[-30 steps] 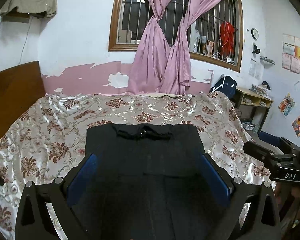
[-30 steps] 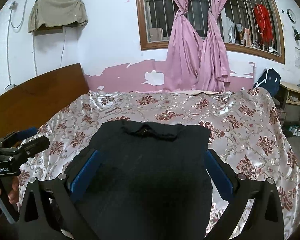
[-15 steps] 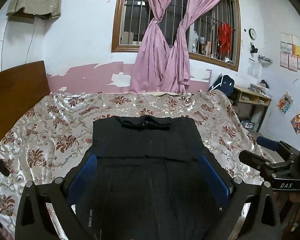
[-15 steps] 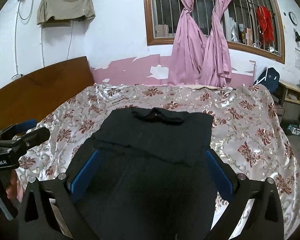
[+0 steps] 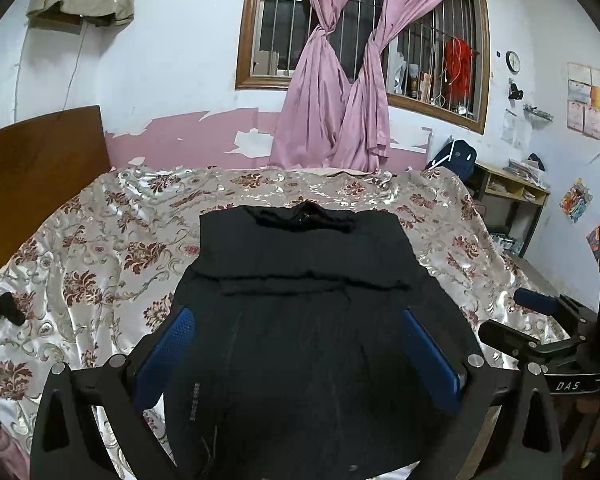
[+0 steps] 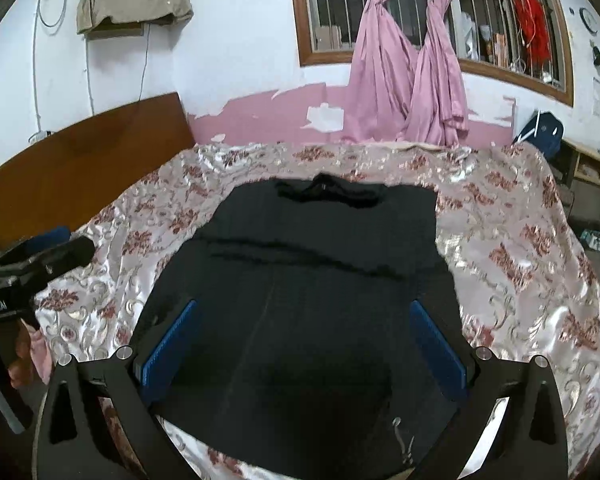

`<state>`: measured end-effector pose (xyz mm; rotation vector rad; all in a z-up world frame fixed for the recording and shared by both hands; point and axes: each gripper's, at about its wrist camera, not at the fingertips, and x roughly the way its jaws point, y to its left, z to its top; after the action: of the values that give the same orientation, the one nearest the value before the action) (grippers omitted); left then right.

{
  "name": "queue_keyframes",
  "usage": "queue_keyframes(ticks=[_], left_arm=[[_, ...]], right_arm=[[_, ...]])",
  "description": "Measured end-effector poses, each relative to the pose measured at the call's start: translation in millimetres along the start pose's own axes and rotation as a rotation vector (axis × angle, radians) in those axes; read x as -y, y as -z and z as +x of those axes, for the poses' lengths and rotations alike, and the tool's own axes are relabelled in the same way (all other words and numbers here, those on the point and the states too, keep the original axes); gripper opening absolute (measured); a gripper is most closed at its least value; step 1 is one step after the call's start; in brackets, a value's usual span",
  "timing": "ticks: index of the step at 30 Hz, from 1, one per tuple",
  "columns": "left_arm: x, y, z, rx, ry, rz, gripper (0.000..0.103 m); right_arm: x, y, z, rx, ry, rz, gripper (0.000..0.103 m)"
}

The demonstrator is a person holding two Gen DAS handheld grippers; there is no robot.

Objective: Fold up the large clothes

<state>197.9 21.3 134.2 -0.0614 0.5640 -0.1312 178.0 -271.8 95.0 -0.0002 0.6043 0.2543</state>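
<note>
A black garment (image 5: 304, 320) lies flat on the bed (image 5: 100, 264), its collar toward the far wall and a cross fold running over its middle. The left tool (image 5: 300, 354) hangs above its near half with both blue-padded fingers spread wide apart and nothing between them. The right tool (image 6: 304, 344) hangs likewise, spread wide. Pink curtains (image 5: 340, 112) hang knotted at the barred window (image 5: 364, 40) behind.
</note>
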Motion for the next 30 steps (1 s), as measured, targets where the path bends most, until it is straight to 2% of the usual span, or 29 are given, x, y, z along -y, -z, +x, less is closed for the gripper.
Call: queue_keyframes(ticks=[13,23,30], left_arm=[[-7.2,57.9,6.9,-0.044,-0.017,0.016,0.103],[-10.6,98.0,8.7,-0.029,-0.043,0.068,0.103],[-11.5,123.1,16.1,-0.067,-0.04,0.075,0.103]], right_arm=[[-5.6,50.9,3.7,-0.043,0.018,-0.023,0.101],[-6.8,95.6,3.3,-0.048,0.058,-0.038,0.101],[-10.4,125.6,9.6,-0.058,0.091,-0.073,0.101]])
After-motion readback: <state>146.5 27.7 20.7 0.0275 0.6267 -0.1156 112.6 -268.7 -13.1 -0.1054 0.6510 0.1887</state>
